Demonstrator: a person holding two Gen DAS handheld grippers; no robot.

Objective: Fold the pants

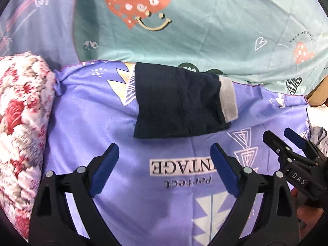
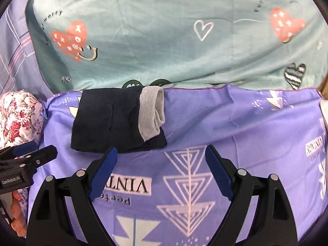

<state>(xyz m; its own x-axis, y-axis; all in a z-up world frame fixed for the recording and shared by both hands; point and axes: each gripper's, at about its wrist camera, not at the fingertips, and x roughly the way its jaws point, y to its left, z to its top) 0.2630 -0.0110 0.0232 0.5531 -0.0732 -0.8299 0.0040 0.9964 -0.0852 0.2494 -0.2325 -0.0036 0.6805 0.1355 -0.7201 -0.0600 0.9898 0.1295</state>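
Dark navy fabric pants [image 1: 178,102] with grey waistband, folded compact on purple printed sheet [image 1: 86,110]; left gripper [image 1: 165,169] and right gripper [image 2: 161,171] both spread wide, holding nothing.

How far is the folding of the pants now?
Done, it seems: the dark pants lie as a compact folded bundle on the purple sheet, grey waistband at one end. In hand: nothing; the left gripper and right gripper are open, jaws apart, clear of the cloth. Left: perhaps only tidying.

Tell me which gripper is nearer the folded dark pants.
Right. The right gripper has one fingertip at the folded dark pants' near edge; the left gripper sits back, apart.
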